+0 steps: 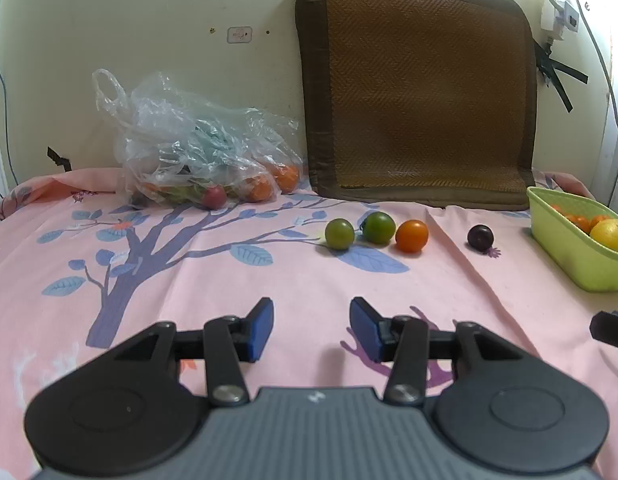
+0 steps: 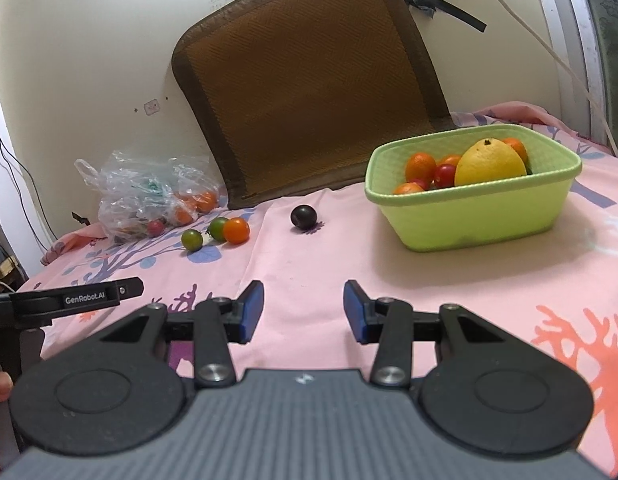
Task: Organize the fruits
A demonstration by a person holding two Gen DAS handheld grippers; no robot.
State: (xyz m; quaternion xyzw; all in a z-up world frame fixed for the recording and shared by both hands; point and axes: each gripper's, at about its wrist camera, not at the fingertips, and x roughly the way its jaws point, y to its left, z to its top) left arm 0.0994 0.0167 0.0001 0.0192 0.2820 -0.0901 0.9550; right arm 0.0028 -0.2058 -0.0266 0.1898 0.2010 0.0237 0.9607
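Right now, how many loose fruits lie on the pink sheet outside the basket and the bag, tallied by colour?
Green: 2, one beside the other
Orange: 1
Dark purple: 1
Total: 4

left gripper: black linkage arms, blue pads, silver screws, ribbed grey body
right gripper: same build, small white logo
side bar: black, white "GenRobot.AI" lettering
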